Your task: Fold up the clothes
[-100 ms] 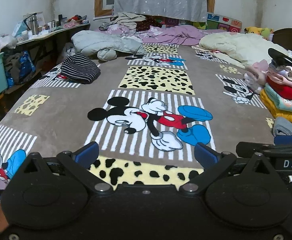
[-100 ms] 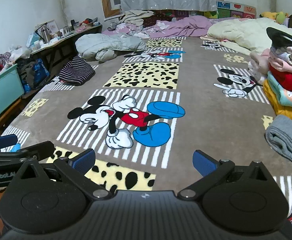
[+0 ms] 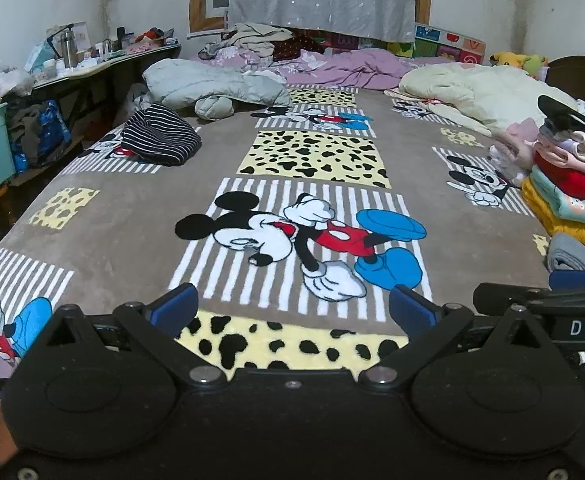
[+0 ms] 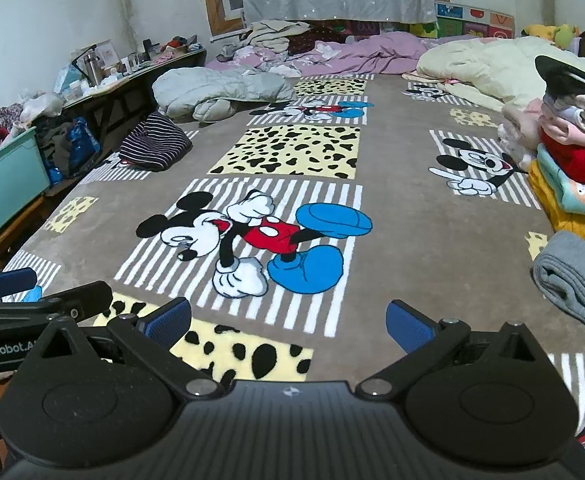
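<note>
Cartoon blanket (image 3: 140,216), one striped garment (image 3: 160,138), one folded stack (image 4: 576,168), both tools (image 3: 292,308) (image 4: 288,320) spread apart, empty.

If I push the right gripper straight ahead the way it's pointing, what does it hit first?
Probably only the blanket: the open right gripper points over its Mickey Mouse panel with no garment in line. The grey folded garment lies off to the right. Depth is uncertain.

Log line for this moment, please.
left tool: open, empty | right tool: open, empty | striped garment: unfolded | folded stack: right
</note>
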Demonstrator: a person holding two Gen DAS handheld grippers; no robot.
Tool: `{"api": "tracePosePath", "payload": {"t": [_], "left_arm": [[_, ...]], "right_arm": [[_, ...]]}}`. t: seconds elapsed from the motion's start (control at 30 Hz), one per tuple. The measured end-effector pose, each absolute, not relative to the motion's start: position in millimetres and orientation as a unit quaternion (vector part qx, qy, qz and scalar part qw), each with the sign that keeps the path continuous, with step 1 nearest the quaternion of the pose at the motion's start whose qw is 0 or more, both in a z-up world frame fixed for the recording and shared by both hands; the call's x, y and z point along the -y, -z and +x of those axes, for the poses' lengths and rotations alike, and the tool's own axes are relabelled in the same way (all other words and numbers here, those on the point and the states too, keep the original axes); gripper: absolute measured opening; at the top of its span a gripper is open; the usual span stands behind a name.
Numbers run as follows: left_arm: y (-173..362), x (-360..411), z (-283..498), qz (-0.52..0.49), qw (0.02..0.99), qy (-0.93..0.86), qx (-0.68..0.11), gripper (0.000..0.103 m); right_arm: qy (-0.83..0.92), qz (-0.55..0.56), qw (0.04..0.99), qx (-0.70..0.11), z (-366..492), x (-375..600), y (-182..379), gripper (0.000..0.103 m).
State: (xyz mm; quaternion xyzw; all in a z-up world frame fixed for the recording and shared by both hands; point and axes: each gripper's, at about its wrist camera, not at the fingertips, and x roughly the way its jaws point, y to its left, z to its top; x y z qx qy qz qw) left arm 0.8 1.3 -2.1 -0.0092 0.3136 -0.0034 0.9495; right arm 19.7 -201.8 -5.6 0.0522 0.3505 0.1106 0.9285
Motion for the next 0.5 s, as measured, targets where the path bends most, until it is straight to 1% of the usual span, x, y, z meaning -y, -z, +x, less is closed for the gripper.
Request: {"api": "tracePosePath", "payload": {"t": [0.5], "left_arm": [[9.5,-4.0,3.2,-0.011,0.949,0.005,-0.315,0.103]], "right_arm": [[-0.108,0.051,0.927,-0.354,20.4,203.9,10.7,0.103]]}}
